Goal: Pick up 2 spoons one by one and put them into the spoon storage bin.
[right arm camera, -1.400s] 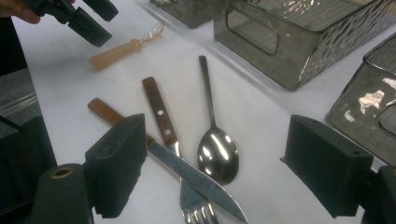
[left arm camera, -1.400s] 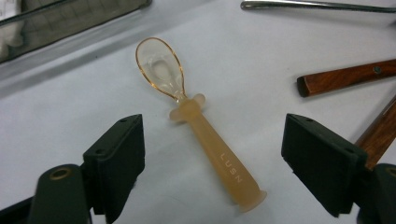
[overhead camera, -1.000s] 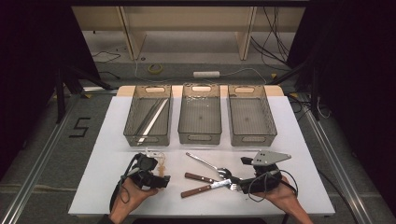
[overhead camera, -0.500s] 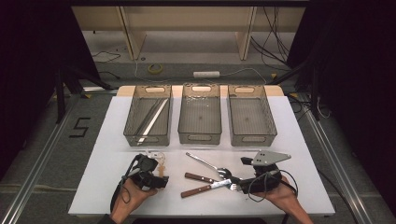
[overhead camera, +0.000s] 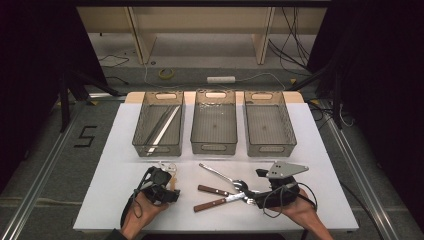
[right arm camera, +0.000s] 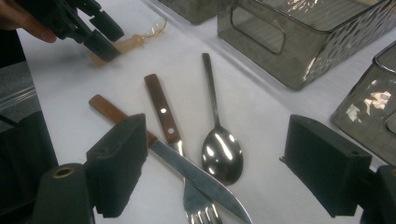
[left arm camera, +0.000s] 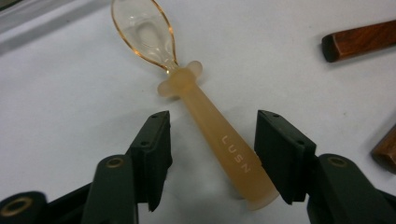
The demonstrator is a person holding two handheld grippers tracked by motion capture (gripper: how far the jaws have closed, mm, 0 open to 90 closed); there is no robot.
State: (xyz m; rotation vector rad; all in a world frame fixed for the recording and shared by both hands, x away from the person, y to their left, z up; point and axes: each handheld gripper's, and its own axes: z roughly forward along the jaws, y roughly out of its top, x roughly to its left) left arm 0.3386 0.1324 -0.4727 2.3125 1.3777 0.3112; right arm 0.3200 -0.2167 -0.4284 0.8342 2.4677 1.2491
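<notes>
Nearest the left of 3 smoky plastic bins (overhead camera: 159, 131), the translucent amber plastic baby spoon (left arm camera: 205, 116) lies flat on the white table (overhead camera: 115, 180), its handle between the jaws of the left gripper (left arm camera: 212, 149). Those jaws have just been closing, yet both pads stand clear of the handle. The spoon's long axis runs away from the gripper, bowl pointing toward that bin. Right of it, the right gripper (right arm camera: 215, 168) sits wide apart over a wood-handled knife (right arm camera: 154, 144), holding nothing.

bare table (overhead camera: 125, 150) left of the baby spoon (left arm camera: 210, 126) gives free passage; knife (overhead camera: 220, 201), fork (overhead camera: 222, 191) and metal spoon (overhead camera: 222, 175) obstruct its right; three bins (overhead camera: 214, 125) block beyond.
</notes>
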